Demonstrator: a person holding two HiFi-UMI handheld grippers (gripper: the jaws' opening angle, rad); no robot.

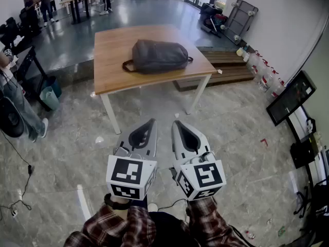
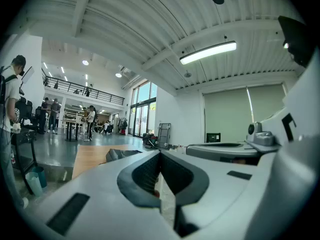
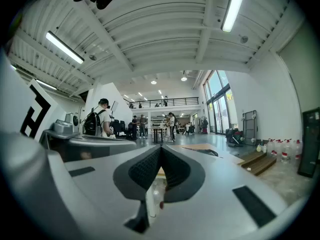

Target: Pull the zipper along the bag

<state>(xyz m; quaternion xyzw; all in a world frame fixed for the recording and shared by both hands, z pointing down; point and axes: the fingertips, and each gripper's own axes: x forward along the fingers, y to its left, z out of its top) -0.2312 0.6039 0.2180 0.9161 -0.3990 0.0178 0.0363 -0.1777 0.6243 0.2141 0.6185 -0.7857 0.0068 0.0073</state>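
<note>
Grippers first: your left gripper [image 1: 151,121] has its jaws together, meeting at the tips with nothing caught between them. Its own view shows only floor through the gap lower down. Your right gripper [image 1: 177,122] reads the same: jaws together at the tips, empty. Both sit side by side close in front of you, low over the marble floor [image 1: 247,153], pointing forward.

Bag [image 1: 158,56]: grey, lying flat on the wooden bench [image 1: 110,60]. It is straight ahead and well apart from both grippers, with bare floor between. Its long axis runs across your line of sight, left to right, with a dark carry loop [image 1: 128,66] at the left end. It sits around the middle of the bench.

Nearer arm: little in it. The bag's middle lines up slightly more with your left gripper. Neither is within reach.

Zipper: cannot be made out from here. It is too small to tell which side it runs along or where the pull sits.

Judgement: task not begun. You will likely need to walk up to the near edge of the bench, then find the pull before parting either pair of jaws. Expect to need one gripper to steady the soft fabric while the other draws the pull along the long axis.
</note>
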